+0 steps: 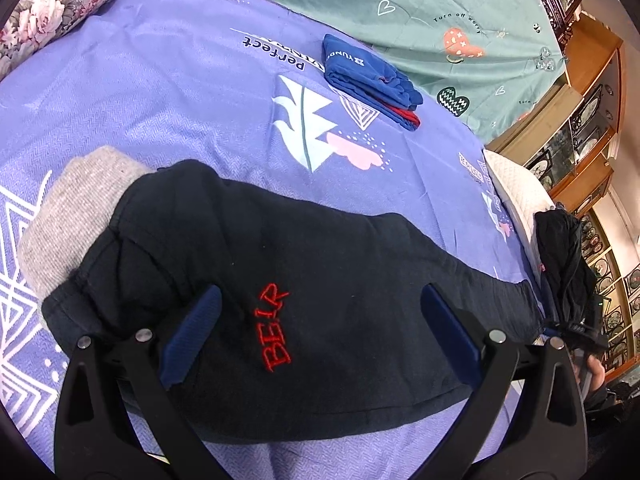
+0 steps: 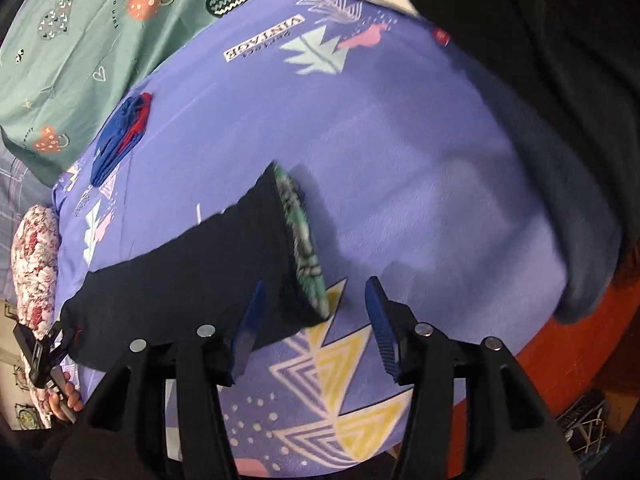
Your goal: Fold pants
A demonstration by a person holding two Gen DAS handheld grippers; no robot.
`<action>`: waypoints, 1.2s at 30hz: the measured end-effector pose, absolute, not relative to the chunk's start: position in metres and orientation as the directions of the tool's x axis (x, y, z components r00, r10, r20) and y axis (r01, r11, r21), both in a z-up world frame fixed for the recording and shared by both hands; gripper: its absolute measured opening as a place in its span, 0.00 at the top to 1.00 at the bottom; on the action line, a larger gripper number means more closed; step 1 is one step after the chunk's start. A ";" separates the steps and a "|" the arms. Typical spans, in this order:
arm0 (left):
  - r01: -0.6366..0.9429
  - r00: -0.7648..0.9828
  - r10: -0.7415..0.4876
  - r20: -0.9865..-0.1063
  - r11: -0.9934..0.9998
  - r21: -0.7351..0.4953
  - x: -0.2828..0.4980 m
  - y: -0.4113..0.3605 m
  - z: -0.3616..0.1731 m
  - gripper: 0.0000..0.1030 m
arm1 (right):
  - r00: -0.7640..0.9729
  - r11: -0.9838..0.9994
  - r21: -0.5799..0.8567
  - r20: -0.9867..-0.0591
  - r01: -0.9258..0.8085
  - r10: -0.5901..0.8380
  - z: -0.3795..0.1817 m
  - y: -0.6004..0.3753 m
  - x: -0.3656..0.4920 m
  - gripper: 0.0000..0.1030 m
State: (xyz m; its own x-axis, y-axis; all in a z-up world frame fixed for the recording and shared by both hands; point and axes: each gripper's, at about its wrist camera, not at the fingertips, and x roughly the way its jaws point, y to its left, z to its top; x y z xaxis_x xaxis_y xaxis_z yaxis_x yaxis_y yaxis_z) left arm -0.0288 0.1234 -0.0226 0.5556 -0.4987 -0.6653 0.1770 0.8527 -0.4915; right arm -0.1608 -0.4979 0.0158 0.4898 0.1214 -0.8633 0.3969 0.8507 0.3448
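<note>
Dark navy pants (image 1: 320, 264) with red "BEAR" stitching and a grey waistband (image 1: 76, 216) lie across the purple bed sheet (image 1: 160, 100). My left gripper (image 1: 324, 336) hovers over them by the lettering, jaws wide apart, holding nothing. In the right wrist view the leg end (image 2: 224, 264) shows its green patterned cuff lining (image 2: 304, 240). My right gripper (image 2: 316, 328) stands open at that cuff; the cuff's corner lies between the fingers, beside the left pad (image 2: 250, 328), and is not pinched. The left gripper (image 2: 40, 356) and a hand show at the pants' far end.
A folded blue and red garment (image 1: 372, 76) lies further back on the sheet. A green quilt (image 1: 440, 8) borders it, with a floral pillow (image 1: 52, 12) at the far left. The white mattress edge (image 1: 516, 188) and wooden cabinets (image 1: 592, 120) are on the right. The person's dark clothing (image 2: 540, 60) fills that view's upper right.
</note>
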 end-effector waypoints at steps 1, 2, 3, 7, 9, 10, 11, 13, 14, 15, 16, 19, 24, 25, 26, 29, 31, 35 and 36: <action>0.180 0.556 -0.501 -0.664 0.852 -0.492 -0.029 0.123 -0.023 0.02 | 0.467 0.861 0.321 -0.877 0.394 0.113 0.009 -0.492 -0.157 0.48; 0.185 0.557 -0.504 -0.660 0.850 -0.493 -0.030 0.124 -0.023 0.02 | 0.454 0.869 0.294 -0.886 0.398 0.092 0.004 -0.490 -0.156 0.48; 0.188 0.558 -0.508 -0.656 0.848 -0.496 -0.031 0.124 -0.023 0.02 | 0.455 0.881 0.262 -0.888 0.394 0.061 0.004 -0.485 -0.154 0.47; 0.190 0.563 -0.529 -0.634 0.830 -0.524 -0.032 0.128 -0.024 0.02 | 0.459 0.897 0.254 -0.886 0.362 0.066 0.001 -0.465 -0.145 0.54; 0.194 0.566 -0.541 -0.623 0.821 -0.537 -0.033 0.130 -0.024 0.02 | 0.462 0.918 0.197 -0.887 0.345 0.017 0.002 -0.456 -0.145 0.61; 0.197 0.567 -0.546 -0.617 0.817 -0.542 -0.033 0.131 -0.023 0.02 | 0.473 0.913 0.244 -0.878 0.327 0.065 0.002 -0.455 -0.144 0.80; 0.200 0.568 -0.553 -0.609 0.811 -0.550 -0.034 0.132 -0.023 0.02 | 0.487 0.906 0.260 -0.871 0.334 0.071 0.006 -0.454 -0.145 0.80; 0.204 0.570 -0.564 -0.597 0.801 -0.562 -0.034 0.134 -0.023 0.02 | 0.548 0.904 0.280 -0.834 0.322 0.063 0.024 -0.450 -0.147 0.80; 0.206 0.570 -0.567 -0.594 0.799 -0.565 -0.035 0.134 -0.023 0.02 | 0.587 0.908 0.302 -0.805 0.292 0.079 0.039 -0.442 -0.145 0.80; 0.207 0.571 -0.570 -0.591 0.796 -0.569 -0.035 0.135 -0.023 0.02 | 0.613 0.922 0.297 -0.785 0.249 0.088 0.054 -0.427 -0.140 0.80; 0.208 0.572 -0.572 -0.588 0.794 -0.571 -0.035 0.135 -0.023 0.02 | 0.633 0.940 0.288 -0.767 0.186 0.109 0.070 -0.405 -0.134 0.80; 0.212 0.579 -0.580 -0.573 0.786 -0.582 -0.037 0.137 -0.022 0.02 | 0.647 0.964 0.261 -0.728 -0.045 0.227 0.100 -0.324 -0.112 0.80; 0.191 0.601 -0.588 -0.541 0.763 -0.617 -0.039 0.148 -0.023 0.02 | 0.431 0.907 0.231 -0.820 -0.353 0.376 0.055 -0.184 -0.073 0.71; 0.188 0.601 -0.590 -0.539 0.760 -0.623 -0.038 0.150 -0.023 0.02 | 0.357 0.897 0.212 -0.863 -0.388 0.358 0.028 -0.162 -0.069 0.61; 0.184 0.599 -0.597 -0.534 0.752 -0.633 -0.038 0.152 -0.024 0.02 | 0.307 0.896 0.184 -0.895 -0.404 0.322 0.008 -0.152 -0.067 0.60; 0.183 0.596 -0.615 -0.515 0.729 -0.659 -0.037 0.156 -0.026 0.02 | 0.305 0.876 0.139 -0.903 -0.461 0.304 0.006 -0.141 -0.079 0.55; 0.183 0.596 -0.622 -0.508 0.721 -0.669 -0.035 0.157 -0.027 0.02 | 0.330 0.864 0.197 -0.867 -0.463 0.374 0.032 -0.152 -0.085 0.53; 0.179 0.594 -0.625 -0.506 0.717 -0.674 -0.033 0.157 -0.027 0.02 | 0.396 0.879 0.168 -0.844 -0.446 0.362 0.052 -0.165 -0.085 0.50; 0.178 0.595 -0.624 -0.507 0.717 -0.674 -0.033 0.157 -0.027 0.02 | 0.387 0.883 0.173 -0.850 -0.436 0.358 0.047 -0.166 -0.079 0.50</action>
State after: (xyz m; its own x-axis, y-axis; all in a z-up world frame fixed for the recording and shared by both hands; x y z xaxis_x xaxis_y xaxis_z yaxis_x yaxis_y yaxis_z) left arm -0.0334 0.1566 -0.0272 0.5947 -0.6243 -0.5065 0.1783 0.7168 -0.6741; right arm -0.0793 -0.1662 0.0472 0.3873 0.3576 -0.8498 -0.4361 0.8831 0.1729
